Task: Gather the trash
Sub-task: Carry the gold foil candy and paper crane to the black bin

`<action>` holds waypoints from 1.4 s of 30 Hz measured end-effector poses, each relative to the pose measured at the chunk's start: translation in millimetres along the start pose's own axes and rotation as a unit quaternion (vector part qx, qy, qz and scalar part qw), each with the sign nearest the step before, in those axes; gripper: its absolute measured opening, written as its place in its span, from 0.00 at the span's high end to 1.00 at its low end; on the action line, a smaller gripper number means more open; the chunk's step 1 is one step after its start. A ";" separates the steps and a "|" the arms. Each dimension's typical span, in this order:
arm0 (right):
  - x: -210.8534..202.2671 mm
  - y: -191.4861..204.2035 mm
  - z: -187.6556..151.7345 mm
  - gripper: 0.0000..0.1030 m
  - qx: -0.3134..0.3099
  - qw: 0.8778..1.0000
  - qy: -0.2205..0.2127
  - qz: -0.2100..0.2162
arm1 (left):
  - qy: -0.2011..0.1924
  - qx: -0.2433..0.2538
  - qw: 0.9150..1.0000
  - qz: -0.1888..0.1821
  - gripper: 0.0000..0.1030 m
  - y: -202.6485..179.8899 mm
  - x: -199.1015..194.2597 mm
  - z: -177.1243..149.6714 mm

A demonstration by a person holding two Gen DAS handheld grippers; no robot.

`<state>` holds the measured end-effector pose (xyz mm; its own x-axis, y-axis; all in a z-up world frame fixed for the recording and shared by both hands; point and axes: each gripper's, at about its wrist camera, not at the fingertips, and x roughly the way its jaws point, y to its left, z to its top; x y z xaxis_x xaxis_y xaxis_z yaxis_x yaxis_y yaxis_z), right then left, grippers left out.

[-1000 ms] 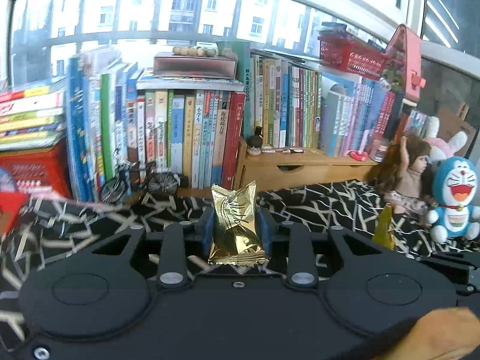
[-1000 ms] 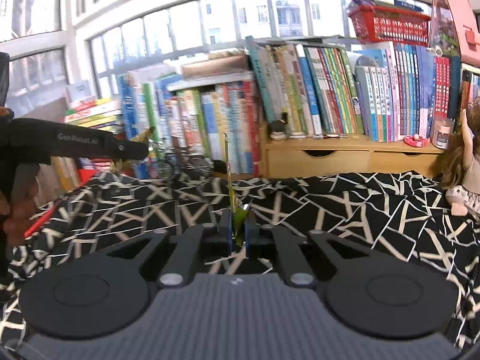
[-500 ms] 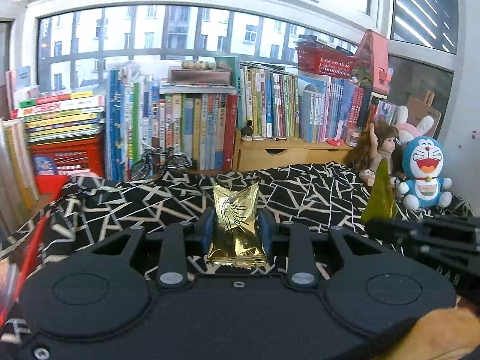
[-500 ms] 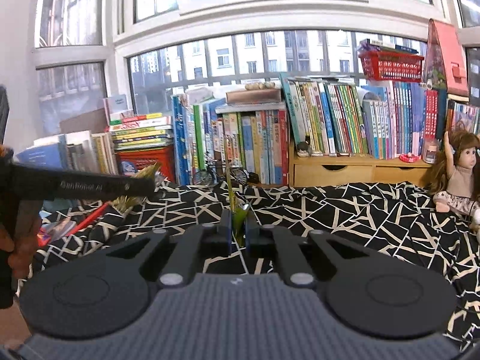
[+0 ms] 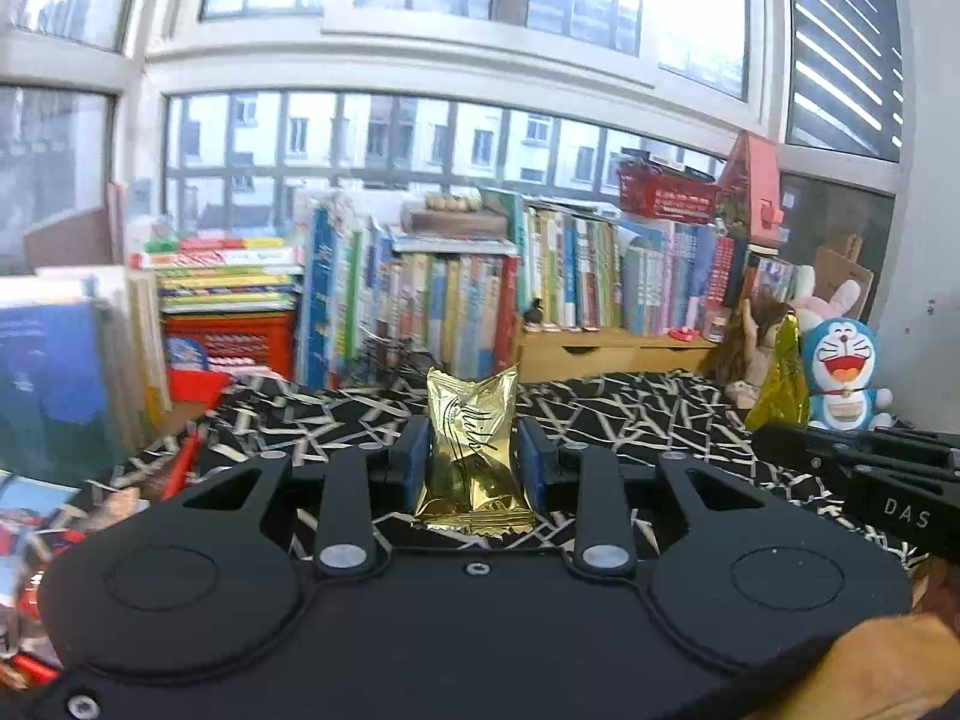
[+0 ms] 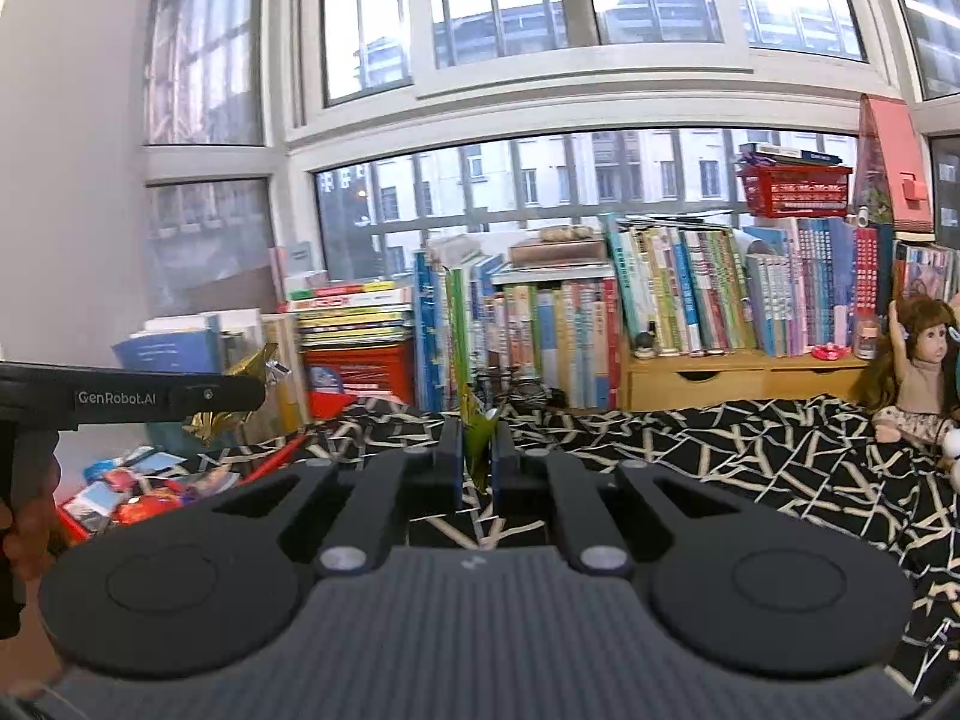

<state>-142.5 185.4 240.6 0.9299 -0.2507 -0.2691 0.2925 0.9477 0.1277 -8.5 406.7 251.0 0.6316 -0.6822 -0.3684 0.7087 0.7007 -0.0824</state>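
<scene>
My left gripper (image 5: 473, 450) is shut on a gold foil snack packet (image 5: 474, 456), held upright between its blue pads above a black-and-white patterned cloth (image 5: 630, 420). My right gripper (image 6: 477, 450) is shut on a thin green-gold foil wrapper (image 6: 474, 420), seen edge-on between its pads. In the left wrist view that wrapper (image 5: 780, 378) sticks up at the right above the right gripper's body. In the right wrist view the left gripper (image 6: 240, 396) reaches in from the left with the gold packet (image 6: 252, 369) at its tip.
A long row of books (image 6: 660, 294) and a wooden drawer unit (image 6: 738, 372) line the window side. A doll (image 6: 918, 360) and a blue cat toy (image 5: 843, 372) sit at the right. A red tray with colourful wrappers (image 6: 126, 498) lies low at the left beside book stacks (image 5: 228, 276).
Both grippers have pulled back from the bookshelf and risen, each keeping its wrapper. The books look smaller and more window shows. The red tray has come into the right wrist view.
</scene>
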 end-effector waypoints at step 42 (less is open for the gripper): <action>-1.6 192.7 -171.5 0.88 -0.118 0.935 0.251 0.220 | 0.207 -0.181 0.949 0.155 0.71 99.4 -105.9 -262.8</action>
<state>-125.9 402.3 101.9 0.7100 0.2419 -0.6613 -0.2064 0.9694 0.1329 -87.5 603.5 38.4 0.5620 -0.3434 -0.7525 0.3068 0.9314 -0.1959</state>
